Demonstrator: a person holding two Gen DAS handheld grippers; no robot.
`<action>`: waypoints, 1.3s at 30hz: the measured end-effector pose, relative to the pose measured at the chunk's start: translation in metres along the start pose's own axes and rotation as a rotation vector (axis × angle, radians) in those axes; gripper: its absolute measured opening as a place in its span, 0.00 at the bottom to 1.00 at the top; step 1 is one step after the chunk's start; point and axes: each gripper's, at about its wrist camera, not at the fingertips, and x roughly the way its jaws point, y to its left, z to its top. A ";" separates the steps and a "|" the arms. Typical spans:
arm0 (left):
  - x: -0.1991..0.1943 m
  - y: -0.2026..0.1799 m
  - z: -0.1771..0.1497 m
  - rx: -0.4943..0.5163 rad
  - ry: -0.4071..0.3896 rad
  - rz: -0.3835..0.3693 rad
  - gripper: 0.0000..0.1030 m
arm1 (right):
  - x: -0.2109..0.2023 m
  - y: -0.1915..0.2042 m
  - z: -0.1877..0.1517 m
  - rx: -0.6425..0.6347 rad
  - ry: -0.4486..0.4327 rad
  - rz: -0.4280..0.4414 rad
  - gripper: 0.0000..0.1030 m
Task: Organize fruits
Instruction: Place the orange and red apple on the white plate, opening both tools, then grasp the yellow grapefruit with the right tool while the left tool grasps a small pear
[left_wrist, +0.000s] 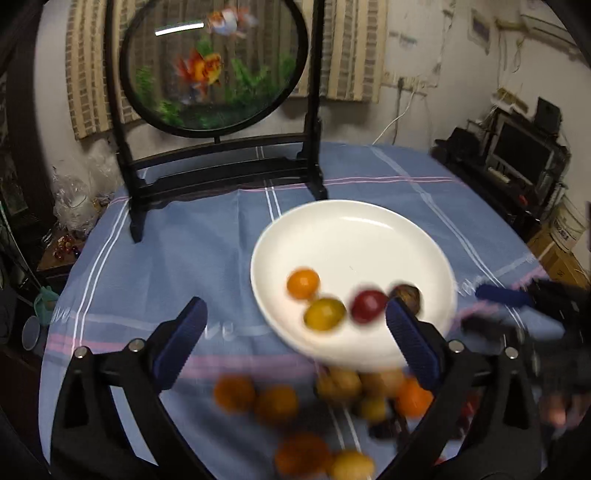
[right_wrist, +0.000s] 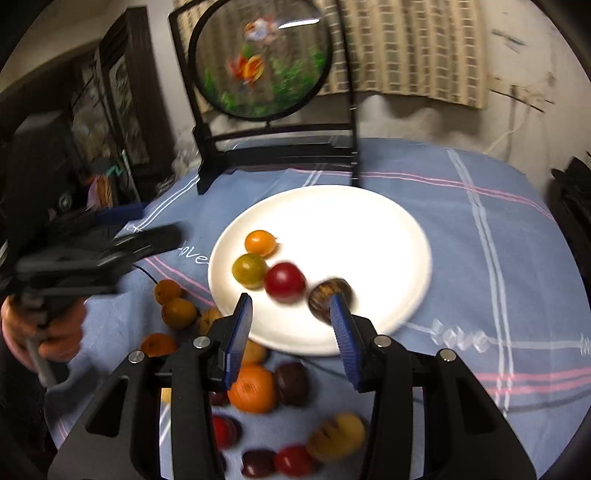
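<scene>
A white plate (left_wrist: 354, 236) (right_wrist: 351, 229) sits mid-table on a blue checked cloth. It holds an orange fruit (left_wrist: 303, 283) (right_wrist: 260, 243), a yellow-green one (left_wrist: 324, 314) (right_wrist: 249, 270), a red one (left_wrist: 369, 306) (right_wrist: 284, 282) and a dark brown one (left_wrist: 406, 295) (right_wrist: 328, 295). Several loose fruits (left_wrist: 277, 404) (right_wrist: 253, 387) lie on the cloth in front of the plate. My left gripper (left_wrist: 295, 306) hangs wide open over the plate's near-left rim, gripping nothing. My right gripper (right_wrist: 291, 306) is open above the near rim, with the brown fruit just past its right fingertip.
A round goldfish panel on a black stand (left_wrist: 214, 74) (right_wrist: 262, 62) rises behind the plate. A hand (right_wrist: 44, 332) holds the blurred left gripper (right_wrist: 110, 240) at the left. Dark shelving with a screen (left_wrist: 517, 155) stands beyond the table's right edge.
</scene>
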 end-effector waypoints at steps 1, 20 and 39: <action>-0.012 -0.003 -0.014 -0.007 -0.010 -0.012 0.98 | -0.006 -0.006 -0.009 0.016 -0.002 -0.009 0.44; -0.041 -0.037 -0.147 -0.005 0.068 -0.129 0.98 | -0.001 -0.033 -0.084 0.121 0.087 -0.009 0.44; -0.040 -0.038 -0.144 -0.015 0.068 -0.131 0.97 | 0.010 -0.031 -0.079 0.134 0.077 0.020 0.42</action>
